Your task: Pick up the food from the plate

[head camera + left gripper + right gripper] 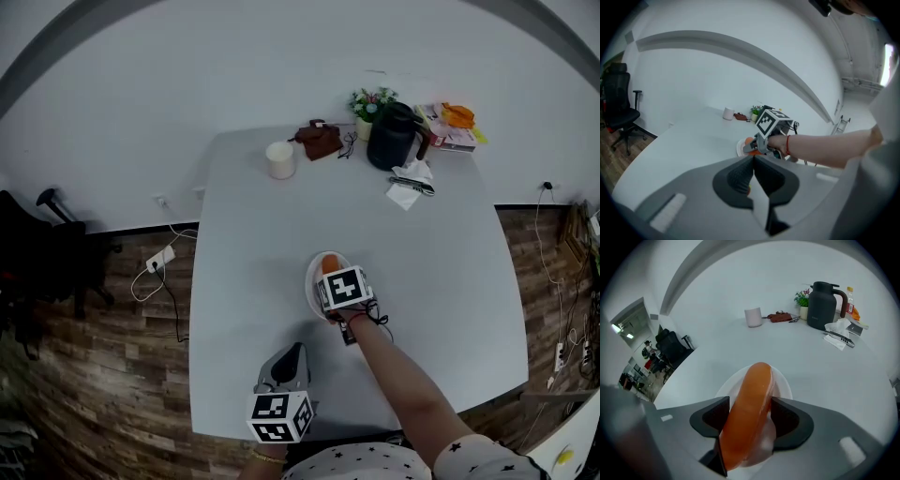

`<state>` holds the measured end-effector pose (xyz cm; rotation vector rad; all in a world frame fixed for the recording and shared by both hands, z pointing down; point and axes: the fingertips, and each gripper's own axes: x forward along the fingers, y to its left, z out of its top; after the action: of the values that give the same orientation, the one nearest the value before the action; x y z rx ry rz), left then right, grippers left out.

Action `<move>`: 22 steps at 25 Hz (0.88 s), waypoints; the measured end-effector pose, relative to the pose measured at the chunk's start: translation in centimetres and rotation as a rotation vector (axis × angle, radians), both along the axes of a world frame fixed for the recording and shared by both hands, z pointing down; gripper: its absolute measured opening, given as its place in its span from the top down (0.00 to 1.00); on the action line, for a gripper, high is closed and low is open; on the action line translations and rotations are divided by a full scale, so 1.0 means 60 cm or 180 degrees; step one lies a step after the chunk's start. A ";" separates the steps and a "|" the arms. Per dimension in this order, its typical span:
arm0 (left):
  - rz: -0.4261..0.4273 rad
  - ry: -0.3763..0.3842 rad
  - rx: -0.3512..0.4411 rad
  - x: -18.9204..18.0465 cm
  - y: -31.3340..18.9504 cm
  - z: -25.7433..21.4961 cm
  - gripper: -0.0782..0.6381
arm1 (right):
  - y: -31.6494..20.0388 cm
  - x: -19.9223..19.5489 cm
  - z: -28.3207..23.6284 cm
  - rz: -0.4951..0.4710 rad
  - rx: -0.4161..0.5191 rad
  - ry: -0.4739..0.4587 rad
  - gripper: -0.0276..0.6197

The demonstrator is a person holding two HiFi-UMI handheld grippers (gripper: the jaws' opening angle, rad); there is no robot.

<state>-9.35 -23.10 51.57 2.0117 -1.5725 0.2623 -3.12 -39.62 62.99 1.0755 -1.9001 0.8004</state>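
Head view: the plate [312, 281] sits near the middle of the grey table [253, 234]. The food [327, 263], an orange sausage-shaped piece, lies on the plate's far part. The right gripper [337, 277] is over the plate, its marker cube covering most of it. The left gripper [296, 352] waits at the near table edge, well apart. At the far edge stand a cup [280, 159] and a dark jug [393, 137]. Nothing there can be read.

Left gripper view: this claw's jaws are pressed together, with nothing held. Beyond it the right claw reaches onto the plate. Its cube shows only black-and-white square patterns, no words.

Right gripper view: the jaws stand wide apart with the food running lengthwise between them, pads just beside its flanks and not visibly squeezing. The food still rests on the plate. It looks smooth and glossy, so probably light, soft and slippery. A gentle hold across the middle of its length seems best, since a hard squeeze could dent it or squirt it out. The label on the far bottle [849, 300] is too small to read.
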 end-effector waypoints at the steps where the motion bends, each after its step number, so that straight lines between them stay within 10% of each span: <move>1: 0.0005 -0.0001 -0.0007 0.001 -0.001 0.002 0.88 | -0.001 0.001 0.002 -0.0018 -0.0012 0.0038 0.53; 13: 0.0097 -0.0075 0.0018 0.021 0.010 -0.001 0.88 | 0.012 0.016 -0.039 -0.0196 0.0443 -0.0274 0.60; 22: 0.0082 -0.0098 0.0306 0.026 0.044 -0.039 0.88 | 0.153 0.040 -0.221 -0.0378 0.1431 -0.0807 0.60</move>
<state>-7.76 -20.46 49.22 2.1118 -1.6067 0.2328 -0.72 -30.45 49.74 1.1499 -2.4110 0.4671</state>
